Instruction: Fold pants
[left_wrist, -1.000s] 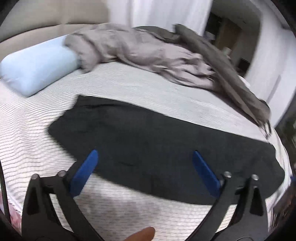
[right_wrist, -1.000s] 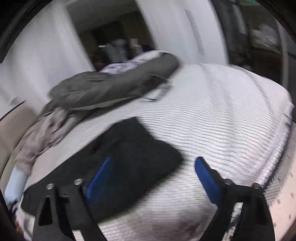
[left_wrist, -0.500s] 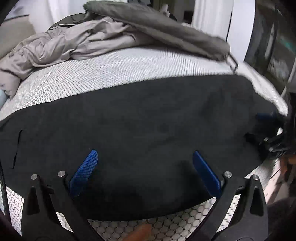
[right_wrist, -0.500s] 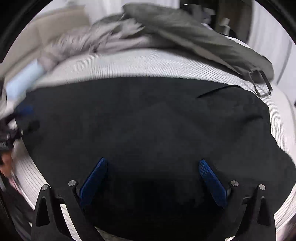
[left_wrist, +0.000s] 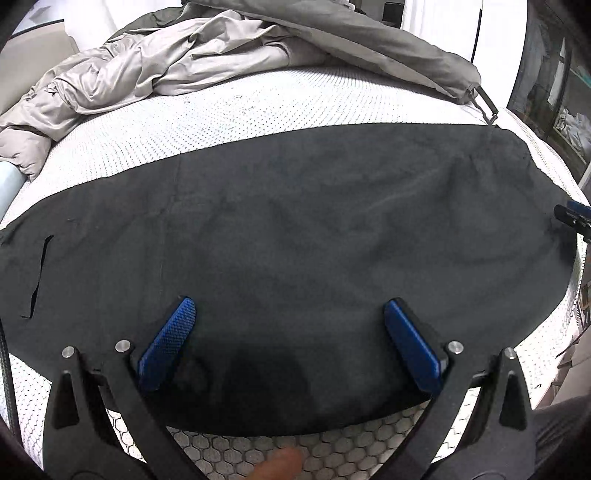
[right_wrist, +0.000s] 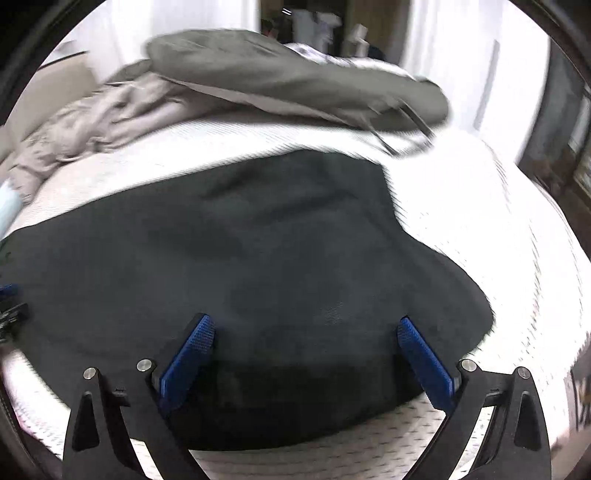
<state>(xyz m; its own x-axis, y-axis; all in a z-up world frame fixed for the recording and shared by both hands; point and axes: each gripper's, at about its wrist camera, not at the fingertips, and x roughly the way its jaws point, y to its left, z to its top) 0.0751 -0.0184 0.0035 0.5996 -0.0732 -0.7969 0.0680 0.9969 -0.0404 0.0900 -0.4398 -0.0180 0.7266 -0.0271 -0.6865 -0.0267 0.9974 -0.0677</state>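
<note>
The bed fills both views, its white cover printed with a fine honeycomb mesh that shows clearly along the near edge. Spread flat across it lie the black pants, the widest thing on the cover, running from the far left of the left wrist view to the right side, where the cloth narrows toward the mattress corner. A short slit or pocket opening shows near their left end. In the right wrist view the same pants cover the lower middle, and their right edge curves back over bare cover.

Behind the pants, well apart from them, a rumpled beige blanket is heaped toward the headboard side. A darker grey garment lies partly over it and reaches to the right, ending in a thin strap or loop just beside the far edge of the pants. A pale blue pillow peeks in at the left edge.

The left gripper hangs over the near hem of the pants with its 2 blue pads spread wide, nothing pinched between them. The right gripper is likewise over the near part of the pants, its jaws wide apart and gripping nothing; that view is blurred.
</note>
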